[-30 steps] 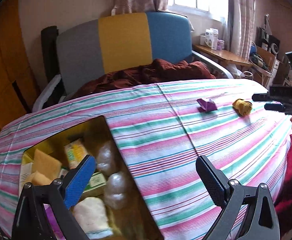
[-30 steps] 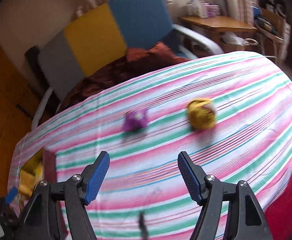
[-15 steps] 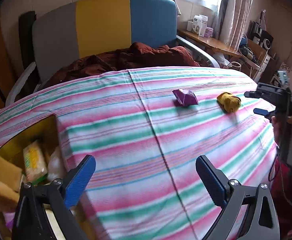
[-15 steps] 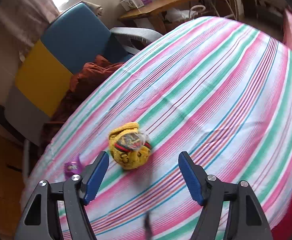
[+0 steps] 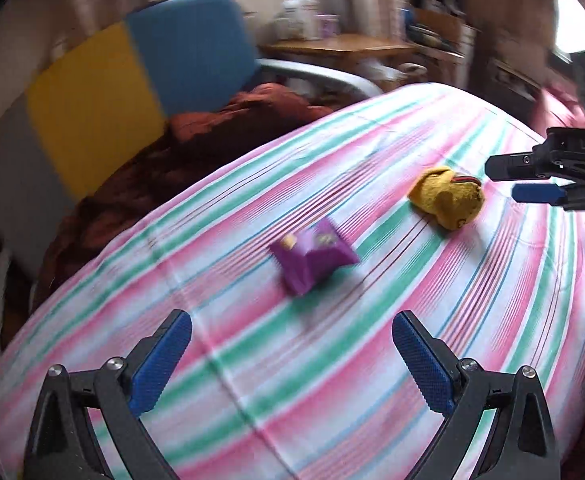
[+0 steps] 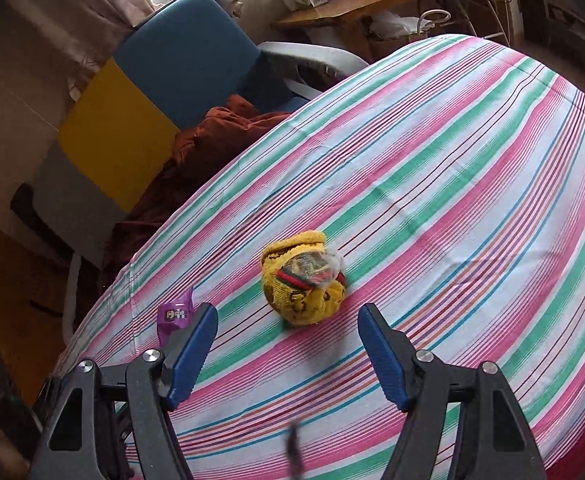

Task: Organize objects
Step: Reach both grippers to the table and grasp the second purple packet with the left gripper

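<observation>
A purple packet (image 5: 312, 256) lies on the striped tablecloth (image 5: 252, 360), just ahead of my open, empty left gripper (image 5: 292, 344). A yellow knitted pouch (image 5: 446, 200) with a clear bag in its mouth lies to the packet's right. In the right wrist view the yellow pouch (image 6: 302, 278) sits just ahead of my open, empty right gripper (image 6: 288, 328), and the purple packet (image 6: 174, 316) lies by the left finger. The right gripper (image 5: 508, 182) also shows at the right edge of the left wrist view, close to the pouch.
A grey, yellow and blue chair (image 6: 132, 112) holding a dark red blanket (image 6: 212, 140) stands behind the table. A wooden desk (image 6: 352, 0) with boxes is at the far wall. The tablecloth (image 6: 472, 200) drops off at the table's edges.
My left gripper has swung right, away from the open box of items, and closer to the purple packet. My right gripper has moved up to the yellow pouch. Both stay open.
</observation>
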`<state>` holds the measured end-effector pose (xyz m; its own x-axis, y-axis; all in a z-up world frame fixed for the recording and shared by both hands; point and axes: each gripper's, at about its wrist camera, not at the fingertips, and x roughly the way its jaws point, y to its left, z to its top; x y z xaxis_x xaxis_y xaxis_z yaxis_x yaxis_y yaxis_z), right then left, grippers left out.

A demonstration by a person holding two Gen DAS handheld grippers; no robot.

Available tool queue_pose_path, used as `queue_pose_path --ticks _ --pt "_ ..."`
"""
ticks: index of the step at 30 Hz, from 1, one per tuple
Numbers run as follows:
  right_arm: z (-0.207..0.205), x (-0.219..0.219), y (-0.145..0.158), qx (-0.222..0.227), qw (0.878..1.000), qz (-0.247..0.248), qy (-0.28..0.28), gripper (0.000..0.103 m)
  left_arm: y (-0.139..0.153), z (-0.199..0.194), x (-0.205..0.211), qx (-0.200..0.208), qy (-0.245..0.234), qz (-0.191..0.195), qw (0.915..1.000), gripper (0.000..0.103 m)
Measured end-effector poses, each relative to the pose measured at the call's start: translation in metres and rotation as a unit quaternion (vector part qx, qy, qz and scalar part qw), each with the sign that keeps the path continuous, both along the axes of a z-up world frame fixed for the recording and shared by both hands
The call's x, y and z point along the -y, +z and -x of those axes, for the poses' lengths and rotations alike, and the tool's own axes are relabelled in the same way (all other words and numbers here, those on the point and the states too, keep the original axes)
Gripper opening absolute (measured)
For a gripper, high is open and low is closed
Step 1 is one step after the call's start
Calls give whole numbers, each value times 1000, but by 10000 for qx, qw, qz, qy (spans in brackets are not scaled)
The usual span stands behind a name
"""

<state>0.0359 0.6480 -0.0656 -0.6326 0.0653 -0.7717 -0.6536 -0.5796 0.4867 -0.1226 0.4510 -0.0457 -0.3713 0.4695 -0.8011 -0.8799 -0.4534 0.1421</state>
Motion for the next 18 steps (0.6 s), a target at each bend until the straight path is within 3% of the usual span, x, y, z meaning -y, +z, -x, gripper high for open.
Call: queue_pose_path --ticks 5,11,13,15,16,18 --pt "1 2 0 -23 9999 61 100 74 -16 19 -34 -148 -730 456 9962 101" --pt "2 2 -1 3 9999 58 141 74 -32 32 -63 -354 -1284 637 9890 96" --pt "3 2 -3 59 9998 51 160 74 -38 35 -73 -313 -1392 733 9870 85" --pt "5 2 -5 138 9998 9 171 74 -45 37 -80 -162 -1426 831 9861 46" --pt "6 3 -6 184 9997 -21 186 74 -49 38 -82 -50 -1400 916 9859 37" --pt "8 3 -6 240 9994 -81 215 74 -50 38 -80 84 -1216 780 9895 37"
